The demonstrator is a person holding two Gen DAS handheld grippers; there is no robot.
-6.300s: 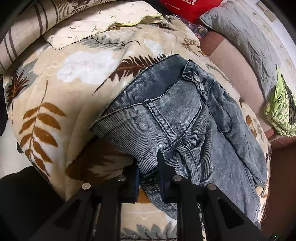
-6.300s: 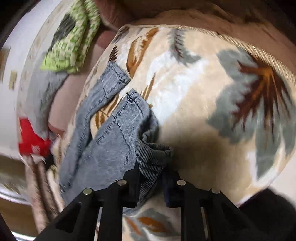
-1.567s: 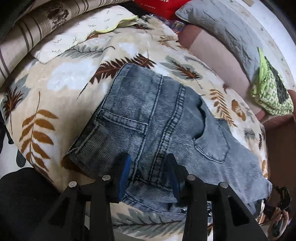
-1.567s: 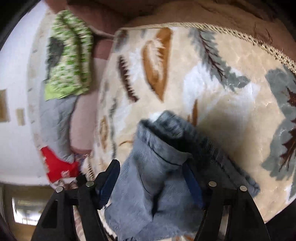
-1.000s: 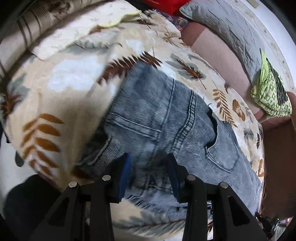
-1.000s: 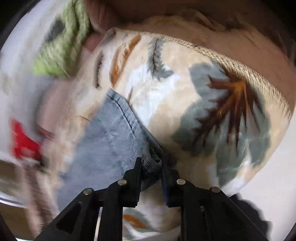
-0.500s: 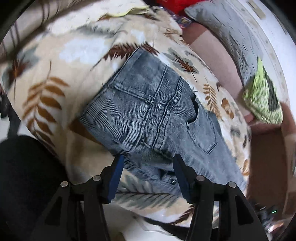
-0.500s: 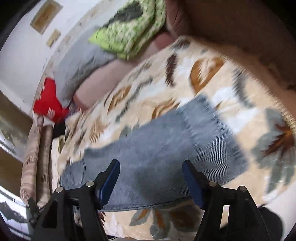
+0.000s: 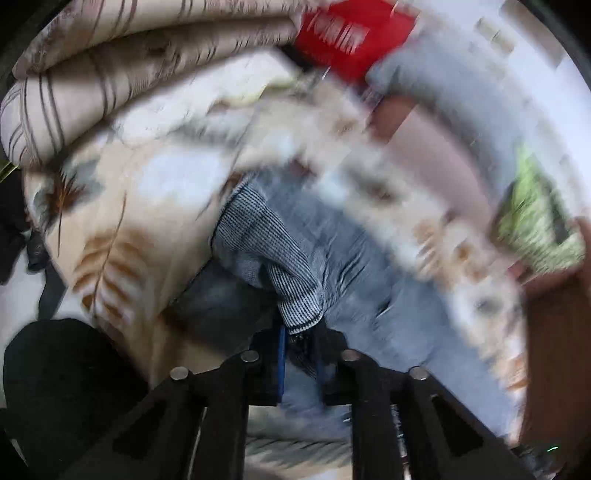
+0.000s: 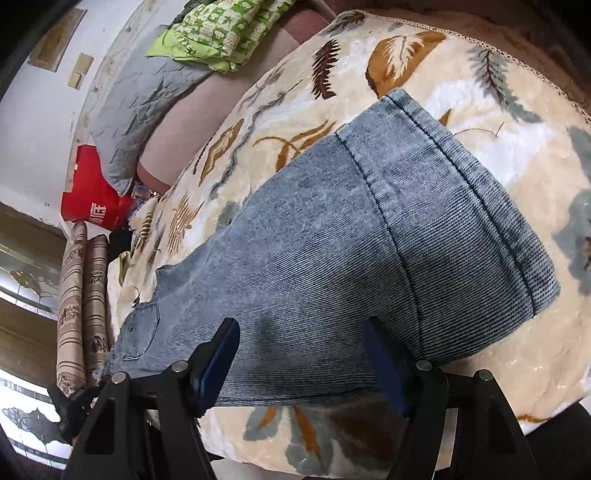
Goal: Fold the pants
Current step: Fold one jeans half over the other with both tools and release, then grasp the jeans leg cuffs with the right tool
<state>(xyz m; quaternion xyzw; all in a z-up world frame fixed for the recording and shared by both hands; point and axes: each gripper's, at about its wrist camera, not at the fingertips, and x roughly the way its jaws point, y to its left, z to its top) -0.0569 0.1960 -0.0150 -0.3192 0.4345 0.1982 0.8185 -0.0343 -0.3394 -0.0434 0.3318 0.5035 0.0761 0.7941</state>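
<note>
Grey-blue denim pants [image 10: 332, 240] lie along a cream blanket with a leaf print [image 10: 443, 92]. The hem end is at the upper right of the right wrist view, a back pocket at the lower left. My right gripper [image 10: 301, 354] is open and empty, just above the leg near its long edge. In the blurred left wrist view my left gripper [image 9: 299, 343] is shut on the waist end of the pants [image 9: 295, 266] and holds a fold of it lifted off the blanket [image 9: 122, 206].
A rolled striped quilt [image 9: 110, 66] lies at the back left. A red bag [image 10: 92, 199], a grey pillow [image 10: 140, 99] and green patterned cloth [image 10: 221, 33] lie along the wall side. The blanket edge drops off near me.
My left gripper has shut on the waist end and lifted it; the view is now blurred by motion. My right gripper stays open and has come lower over the leg.
</note>
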